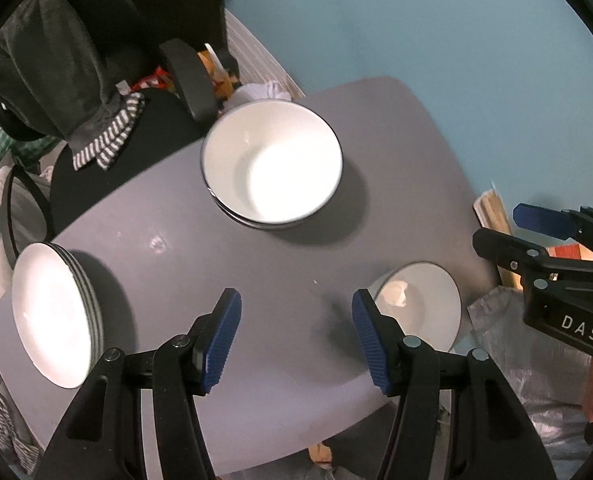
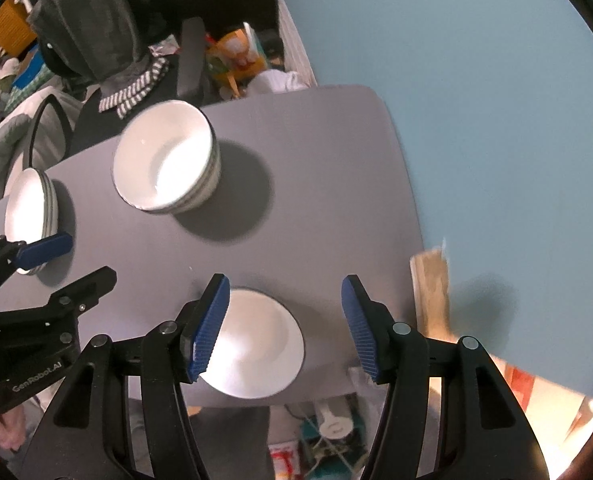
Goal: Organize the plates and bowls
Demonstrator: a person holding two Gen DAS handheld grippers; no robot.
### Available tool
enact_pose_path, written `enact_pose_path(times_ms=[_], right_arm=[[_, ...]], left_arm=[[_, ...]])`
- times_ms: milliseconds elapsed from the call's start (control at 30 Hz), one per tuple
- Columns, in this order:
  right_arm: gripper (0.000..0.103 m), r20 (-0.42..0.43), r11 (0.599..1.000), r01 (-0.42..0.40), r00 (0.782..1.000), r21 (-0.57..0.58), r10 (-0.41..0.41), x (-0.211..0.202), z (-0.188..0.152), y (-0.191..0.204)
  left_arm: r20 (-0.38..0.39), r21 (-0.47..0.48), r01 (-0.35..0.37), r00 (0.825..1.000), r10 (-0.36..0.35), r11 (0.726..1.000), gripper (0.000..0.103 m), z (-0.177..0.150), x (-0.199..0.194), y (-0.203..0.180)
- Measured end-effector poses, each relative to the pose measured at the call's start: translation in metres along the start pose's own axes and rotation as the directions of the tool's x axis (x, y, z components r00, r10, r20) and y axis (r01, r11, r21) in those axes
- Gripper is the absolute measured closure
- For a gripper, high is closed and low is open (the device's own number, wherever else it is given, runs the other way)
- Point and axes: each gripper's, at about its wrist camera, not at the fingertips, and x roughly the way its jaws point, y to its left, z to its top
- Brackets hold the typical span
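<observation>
- The left tongs (image 1: 296, 340) point almost straight down over bare grey bench (image 1: 256, 272), pads apart with nothing between them; they hold nothing.
- The right tongs (image 2: 286, 330) also point down, just as empty, their gap standing above the rim of a single white plate (image 2: 256, 344). In the right wrist view the plate lies at about 6 o'clock on the bench, near its front edge; my guess is that this lone plate is the next thing to collect, which would explain the tongs hanging over it.
- From the left wrist view the same plate shows at about 4 o'clock, partly behind the left tongs' right pad, with something pale on its face that I cannot identify.
- A stack of bowls (image 1: 272, 164) sits at 12 o'clock, nested one inside another, presumably gathered there to keep like with like.
- A stack of plates (image 1: 56, 316) sits at 9 o'clock, close to the bench's left edge, rims lined up; it looks like the likely home for the loose plate.
- The bench is smooth, grey, with rounded corners, and carries sharp shadows beside each stack.
- Around it: a blue floor (image 1: 436, 40) toward 1 o'clock, a dark chair (image 1: 108, 160) draped with grey clothing (image 1: 56, 52) at 10 o'clock, and clutter of bags and boxes beyond the edges.
</observation>
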Motion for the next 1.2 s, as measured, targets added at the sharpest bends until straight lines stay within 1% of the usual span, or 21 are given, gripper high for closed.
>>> enact_pose_path(times_ms=[300,500,567,800,867,933,1200], right_arm=[[0.046,-0.036,0.997,-0.012,0.999,0.081,0.015,0.022,-0.027,-0.02],[0.046,-0.05,0.993,-0.029,0.998,0.114,0.035,0.04,-0.044,-0.025],[0.046,-0.069,0.992,-0.037,0.997,0.124,0.046,0.05,-0.052,-0.026],[0.046,-0.082,0.988,-0.042,0.995,0.149,0.055,0.073,-0.07,-0.032],[0.046,-0.079,0.985,-0.05,0.995,0.166,0.064,0.078,-0.073,-0.034],[0.046,-0.071,0.982,-0.058,0.995,0.179,0.072,0.082,-0.075,-0.035],[0.046,-0.043,0.97,-0.079,0.995,0.228,0.091,0.095,-0.077,-0.044]], left_arm=[[-0.052,0.068,0.021,0.998,-0.018,0.997,0.044,-0.013,0.021,-0.021],[-0.094,0.08,0.042,0.995,-0.034,0.996,0.044,-0.021,0.039,-0.03],[-0.109,0.084,0.048,0.993,-0.039,0.995,0.044,-0.024,0.045,-0.032],[-0.154,0.073,0.066,0.987,-0.054,0.995,0.044,-0.031,0.067,-0.038],[-0.169,0.069,0.062,0.984,-0.05,0.996,0.044,-0.032,0.074,-0.038],[-0.184,0.059,0.075,0.981,-0.063,0.995,0.044,-0.033,0.078,-0.039],[-0.199,0.04,0.079,0.978,-0.069,0.996,0.044,-0.029,0.089,-0.04]])
